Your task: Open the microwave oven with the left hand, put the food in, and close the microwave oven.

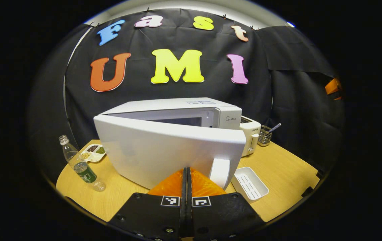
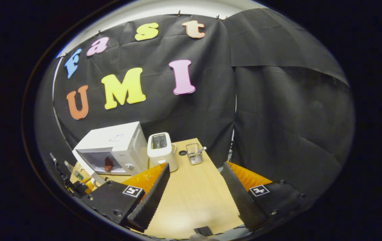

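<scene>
Wooden table [image 1: 278, 167] against a black cloth wall carries everything. Nearest in the left gripper view, the left gripper [image 1: 186, 174] has its fingers pressed together with nothing between them, its tips against or just short of the outer face of the microwave's door [image 1: 164, 150], which is swung partway open. Just right of the door's handle lies a white ribbed tray [image 1: 249, 184], nothing in it. To the left lies a clear bottle [image 1: 82, 165], tipped over, and past it a divided dish [image 1: 93, 152] with dark, green and pale grains in separate sections. In the right gripper view, the right gripper [image 2: 194, 187] is spread wide over bare tabletop, holding nothing. Farther off, the microwave [image 2: 113, 147] shows a reddish food item [image 2: 108, 164] inside its cavity. Beside it stands a toaster [image 2: 161, 150], then a wire basket [image 2: 194, 154] holding a utensil
</scene>
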A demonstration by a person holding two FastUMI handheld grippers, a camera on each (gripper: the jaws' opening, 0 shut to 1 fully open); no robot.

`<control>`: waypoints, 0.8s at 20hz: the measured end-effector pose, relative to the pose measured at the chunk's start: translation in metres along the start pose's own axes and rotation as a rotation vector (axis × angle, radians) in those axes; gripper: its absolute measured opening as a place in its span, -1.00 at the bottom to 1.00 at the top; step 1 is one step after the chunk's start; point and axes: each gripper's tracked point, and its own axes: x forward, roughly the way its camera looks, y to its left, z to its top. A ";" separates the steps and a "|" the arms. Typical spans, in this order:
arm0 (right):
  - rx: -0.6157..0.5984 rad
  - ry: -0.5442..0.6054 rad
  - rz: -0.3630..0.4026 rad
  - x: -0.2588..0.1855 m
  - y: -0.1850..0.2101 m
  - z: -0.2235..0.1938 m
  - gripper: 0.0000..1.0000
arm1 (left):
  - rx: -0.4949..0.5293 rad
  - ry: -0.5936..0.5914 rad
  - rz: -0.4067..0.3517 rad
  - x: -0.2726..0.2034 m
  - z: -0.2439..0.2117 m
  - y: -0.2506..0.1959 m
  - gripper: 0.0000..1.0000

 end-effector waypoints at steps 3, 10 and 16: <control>0.004 -0.001 0.003 0.010 -0.011 0.006 0.82 | 0.005 0.000 0.004 0.022 0.005 -0.008 -1.00; 0.009 0.022 0.005 0.037 -0.031 0.004 1.00 | 0.001 -0.015 0.017 0.073 0.021 -0.019 -1.00; 0.028 0.026 -0.011 0.049 -0.050 0.007 1.00 | 0.006 -0.023 0.025 0.109 0.034 -0.026 -1.00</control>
